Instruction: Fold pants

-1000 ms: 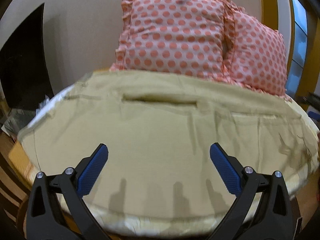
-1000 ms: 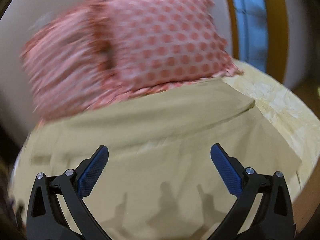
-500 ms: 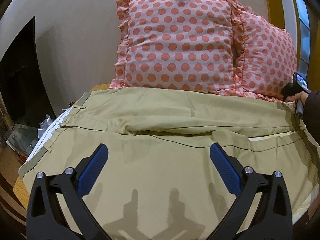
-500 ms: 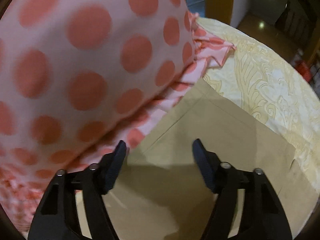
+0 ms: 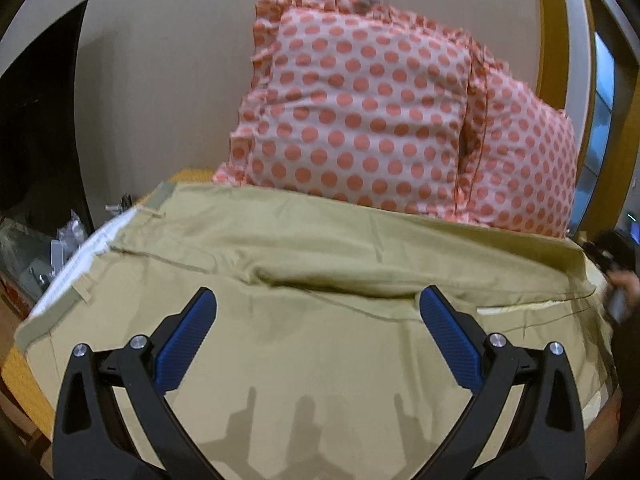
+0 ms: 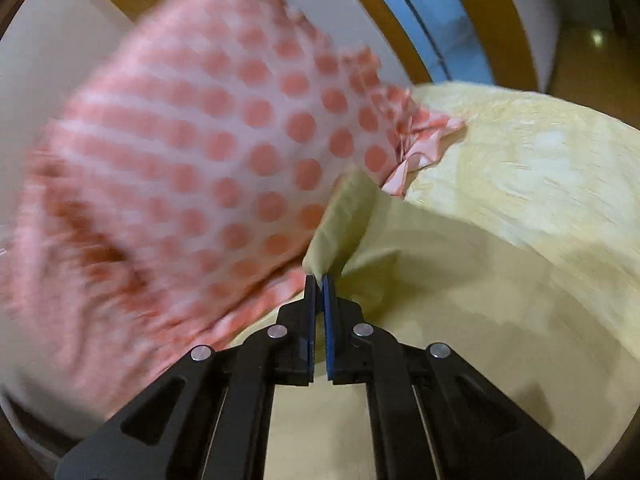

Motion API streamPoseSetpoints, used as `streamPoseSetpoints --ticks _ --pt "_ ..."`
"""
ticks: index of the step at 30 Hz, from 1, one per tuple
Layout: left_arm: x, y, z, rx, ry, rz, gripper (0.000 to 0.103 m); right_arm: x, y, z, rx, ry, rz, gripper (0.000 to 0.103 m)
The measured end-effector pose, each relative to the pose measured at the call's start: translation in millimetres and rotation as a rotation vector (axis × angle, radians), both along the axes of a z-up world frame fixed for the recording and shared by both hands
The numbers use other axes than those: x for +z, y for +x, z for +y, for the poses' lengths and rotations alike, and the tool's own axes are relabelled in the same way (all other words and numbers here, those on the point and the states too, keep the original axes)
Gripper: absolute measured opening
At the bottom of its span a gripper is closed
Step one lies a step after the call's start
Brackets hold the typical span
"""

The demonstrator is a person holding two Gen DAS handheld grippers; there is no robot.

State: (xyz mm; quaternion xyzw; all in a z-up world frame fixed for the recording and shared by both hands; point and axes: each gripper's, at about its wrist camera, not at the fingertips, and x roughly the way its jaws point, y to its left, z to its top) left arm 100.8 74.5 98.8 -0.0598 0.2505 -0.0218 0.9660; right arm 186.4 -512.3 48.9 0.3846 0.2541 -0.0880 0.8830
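Note:
Khaki pants (image 5: 312, 320) lie spread across a bed, waistband at the left with its white lining showing (image 5: 86, 256). My left gripper (image 5: 318, 312) is open and empty, hovering above the middle of the pants. My right gripper (image 6: 319, 280) is shut on a corner of the pants' leg end (image 6: 340, 224) and lifts it off the bed beside the pillow. In the left wrist view the right gripper and the hand holding it (image 5: 612, 272) show at the far right edge, blurred.
Two pink pillows with orange dots (image 5: 360, 120) (image 6: 192, 168) lean against the wall behind the pants. A pale yellow patterned bedsheet (image 6: 520, 168) lies under the pants. Clutter (image 5: 52, 248) sits beside the bed at the left.
My right gripper has closed on the pants' leg corner and raised it. My left gripper has stayed open and shifted slightly over the pants.

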Motion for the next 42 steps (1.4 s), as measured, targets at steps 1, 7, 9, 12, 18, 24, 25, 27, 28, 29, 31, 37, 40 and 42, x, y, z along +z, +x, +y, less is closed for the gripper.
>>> streamPoseSetpoints --ticks 1,7,9,12,18,24,25,27,28,29,31,37,40,42 --pt "3.2 0.3 2.9 -0.011 -0.006 -0.008 0.101 7.6 -21.9 9.9 0.013 0.021 -0.03 0.004" --pt "16.9 31.2 31.2 -0.079 -0.178 -0.018 0.101 -24.9 -134.9 25.7 -0.009 0.221 -0.007 0.004" --pt "15.2 55.3 39.7 -0.084 -0.238 0.025 0.101 -38.7 -140.4 21.4 0.006 0.275 0.023 0.005" --pt "5.8 89.3 50.0 -0.056 -0.294 0.102 0.101 -44.4 -144.5 19.5 -0.008 0.314 0.058 0.03" --pt "-23.5 139.4 68.1 0.018 -0.448 0.232 0.101 -44.1 -138.7 18.2 -0.043 0.245 0.055 0.031" --pt "-45.8 195.3 79.3 0.103 -0.554 0.329 0.09 -44.6 -132.6 4.2 -0.034 0.286 -0.054 0.002" --pt "-49.3 206.6 79.3 0.109 -0.547 0.347 0.085 -43.7 -131.5 3.6 -0.031 0.288 -0.058 0.002" --pt "-56.3 226.3 80.9 0.139 -0.522 0.383 0.078 -40.3 -128.3 1.4 -0.022 0.288 -0.075 0.002" --pt "-61.2 236.6 83.2 0.159 -0.525 0.399 0.074 -38.8 -127.3 0.6 -0.019 0.288 -0.083 0.002" --pt "-68.0 246.8 86.7 0.176 -0.548 0.418 0.067 -36.6 -126.6 0.1 -0.018 0.286 -0.088 0.002" --pt "-78.3 259.8 92.6 0.182 -0.594 0.437 0.038 -31.2 -123.7 -1.3 -0.014 0.277 -0.102 0.002" --pt "-49.1 227.4 94.0 0.109 -0.543 0.334 0.003 -9.3 -118.7 -7.7 -0.008 0.235 -0.142 0.002" --pt "-14.2 162.0 97.2 0.06 -0.525 0.218 0.003 5.0 -138.9 -14.9 -0.034 0.196 -0.178 0.002" --pt "-3.7 98.0 94.4 0.04 -0.492 0.167 0.003 7.7 -151.5 -19.5 -0.052 0.175 -0.177 0.002"
